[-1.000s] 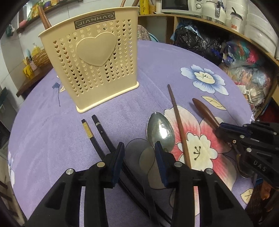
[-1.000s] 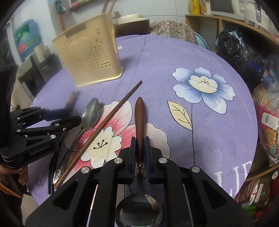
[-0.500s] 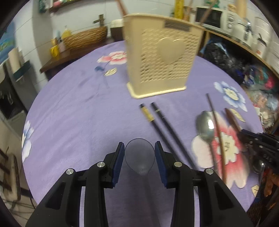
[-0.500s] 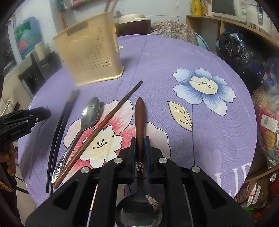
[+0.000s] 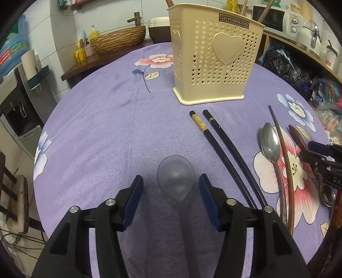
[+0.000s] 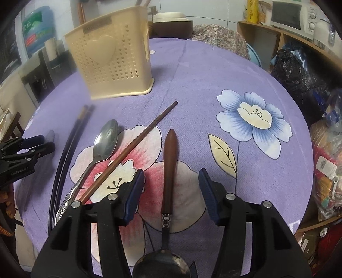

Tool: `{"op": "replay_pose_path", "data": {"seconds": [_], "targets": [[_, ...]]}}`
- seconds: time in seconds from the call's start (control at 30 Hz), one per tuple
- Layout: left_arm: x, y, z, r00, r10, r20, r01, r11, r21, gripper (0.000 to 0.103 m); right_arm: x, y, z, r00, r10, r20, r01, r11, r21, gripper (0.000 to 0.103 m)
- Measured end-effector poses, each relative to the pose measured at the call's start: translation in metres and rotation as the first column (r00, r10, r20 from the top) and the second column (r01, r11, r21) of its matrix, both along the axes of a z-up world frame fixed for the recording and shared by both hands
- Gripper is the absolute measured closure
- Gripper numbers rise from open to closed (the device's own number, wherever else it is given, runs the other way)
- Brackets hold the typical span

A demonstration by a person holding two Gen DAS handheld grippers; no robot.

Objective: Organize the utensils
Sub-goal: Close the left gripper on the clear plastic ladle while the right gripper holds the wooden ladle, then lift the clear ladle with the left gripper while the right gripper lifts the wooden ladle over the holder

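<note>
My left gripper [image 5: 171, 184] is open over bare purple cloth. A clear plastic spoon [image 5: 176, 177] lies between its fingers with a gap on both sides, its handle running back under the gripper. My right gripper [image 6: 171, 177] is also open, straddling the wooden-handled spoon [image 6: 170, 162], which lies flat on the cloth touching neither finger. The cream heart-pattern utensil holder [image 5: 213, 59] stands upright at the far side with some sticks in it. Two black chopsticks [image 5: 224, 149], a metal spoon [image 6: 106, 139] and a brown chopstick [image 6: 132, 147] lie between the two grippers.
The round table [image 6: 203, 70] carries a purple flowered cloth. Shelves with bags [image 6: 299, 70] and a microwave [image 6: 286, 15] line the right side. A side counter with a woven basket [image 5: 119, 40] stands at the far left, and a chair [image 5: 12, 192] sits by the table's left edge.
The right gripper has opened and let go of the wooden-handled spoon. The left gripper carried the clear spoon leftward off the chopsticks, then widened its jaws around it.
</note>
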State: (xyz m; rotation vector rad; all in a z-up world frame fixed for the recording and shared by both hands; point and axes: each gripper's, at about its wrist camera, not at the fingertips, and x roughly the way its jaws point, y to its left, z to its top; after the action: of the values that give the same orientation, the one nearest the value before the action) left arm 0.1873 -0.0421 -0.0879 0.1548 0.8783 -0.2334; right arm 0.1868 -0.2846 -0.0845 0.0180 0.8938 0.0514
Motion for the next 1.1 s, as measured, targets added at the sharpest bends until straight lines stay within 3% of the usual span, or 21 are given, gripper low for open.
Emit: {"op": "replay_pose_path", "data": {"seconds": [0.13,0.23,0.3,0.4,0.57,0.67,0.97,1.1], "targets": [[0.001,-0.002,-0.001,1.0,0.007,-0.004,-0.007,1.0,0.004,0.045,0.013,0.002,0.0,1.0,0.012,-0.012,-0.012,1.0,-0.017,0.051],[0.004,-0.008,0.0,1.0,-0.006,0.003,0.006,1.0,0.016,0.054,0.022,0.002,0.002,1.0,0.013,-0.02,-0.013,1.0,-0.022,0.061],[0.007,-0.011,0.001,1.0,-0.009,0.003,0.009,1.0,0.016,0.066,0.027,0.004,0.002,1.0,0.017,-0.023,-0.017,0.999,-0.028,0.07],[0.011,-0.016,0.001,1.0,-0.017,0.004,0.017,0.999,0.029,0.066,0.032,0.005,0.003,0.999,0.027,-0.026,-0.028,0.999,-0.029,0.086],[0.01,-0.019,0.007,0.999,-0.046,0.016,0.045,0.999,0.026,0.067,0.036,-0.002,0.007,0.999,0.035,-0.027,-0.035,0.999,0.025,0.086],[0.007,-0.013,0.026,0.997,-0.044,0.057,0.046,0.999,-0.026,0.067,0.032,-0.008,0.019,0.999,0.033,0.005,-0.033,0.998,0.057,0.086],[-0.01,0.009,0.091,0.98,-0.034,0.198,0.062,0.988,-0.138,0.067,-0.001,-0.03,0.087,0.986,0.03,0.166,-0.055,0.988,0.146,0.087],[-0.013,0.013,0.106,0.97,-0.021,0.242,0.061,0.985,-0.159,0.067,-0.013,-0.035,0.109,0.975,0.031,0.219,-0.065,0.986,0.151,0.087]]}}
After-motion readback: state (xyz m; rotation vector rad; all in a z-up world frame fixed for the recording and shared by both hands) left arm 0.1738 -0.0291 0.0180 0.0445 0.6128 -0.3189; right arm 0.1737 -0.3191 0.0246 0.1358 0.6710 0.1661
